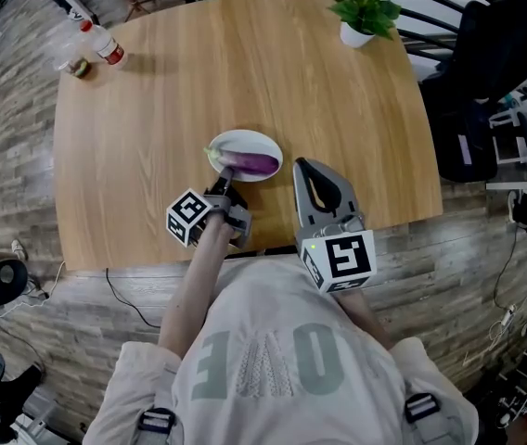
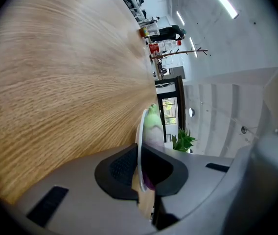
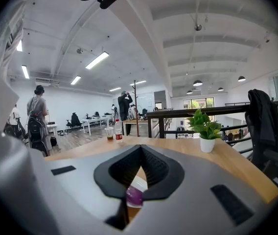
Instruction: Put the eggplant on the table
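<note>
**Purple eggplant [image 1: 250, 162] lies on a white plate [image 1: 265, 143], with the left hand-held gripper [image 1: 225, 186] clamped on the rim**

The plate sits on the wooden worktop [image 1: 199, 82], near the edge closest to the person and roughly midway along it. The eggplant lies across the plate. Its green stem end points to the left of the head view and its glossy purple body runs to the right.

The left hand-held gripper reaches in from the near side, and its black pads are closed on the plate's near rim. In the left gripper view the thin white rim runs edge-on between the two pads. The eggplant's pale green cap shows just past them.

The right hand-held gripper [image 1: 302, 165] is just to the right of the plate, over the worktop and not touching the plate. Its jaws are together at the tips and nothing is gripped between them. In the right gripper view a bit of the purple eggplant and the plate shows through the gap beneath the joined tips.

A potted green plant [image 1: 361, 12] in a white pot stands at the far right corner. At the far left corner are a red-capped bottle [image 1: 104, 43] and a clear cup [image 1: 73, 61]. A dark jacket [image 1: 495, 44] hangs on a chair to the right of the worktop.
</note>
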Tool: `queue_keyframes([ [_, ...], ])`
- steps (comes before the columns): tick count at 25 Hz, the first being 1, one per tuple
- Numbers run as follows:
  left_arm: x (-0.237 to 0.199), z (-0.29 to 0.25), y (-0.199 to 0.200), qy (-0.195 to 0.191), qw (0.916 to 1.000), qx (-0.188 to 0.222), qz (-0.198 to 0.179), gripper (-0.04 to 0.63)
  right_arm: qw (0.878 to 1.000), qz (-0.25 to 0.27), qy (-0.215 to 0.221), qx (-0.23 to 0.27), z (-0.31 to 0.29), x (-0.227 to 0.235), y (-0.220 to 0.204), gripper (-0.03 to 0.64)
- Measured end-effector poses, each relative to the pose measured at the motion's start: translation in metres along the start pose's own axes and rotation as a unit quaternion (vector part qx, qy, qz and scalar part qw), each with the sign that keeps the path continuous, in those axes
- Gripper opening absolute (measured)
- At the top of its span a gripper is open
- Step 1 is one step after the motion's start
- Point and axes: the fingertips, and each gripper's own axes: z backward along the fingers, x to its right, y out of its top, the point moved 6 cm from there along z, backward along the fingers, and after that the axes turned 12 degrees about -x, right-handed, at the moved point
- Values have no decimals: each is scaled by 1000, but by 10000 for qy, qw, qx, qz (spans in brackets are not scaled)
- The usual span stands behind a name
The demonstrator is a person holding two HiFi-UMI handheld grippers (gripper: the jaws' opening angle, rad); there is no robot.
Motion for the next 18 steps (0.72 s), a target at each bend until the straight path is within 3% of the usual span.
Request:
queue_keyframes([
  [11, -8, -2, 5, 198, 9997, -52, 93, 29, 9999, -149, -74, 18, -1, -2, 2, 17],
  [18, -4, -7, 8, 529, 9984, -196, 2, 32, 9997, -203, -152, 19, -4, -1, 2, 17],
])
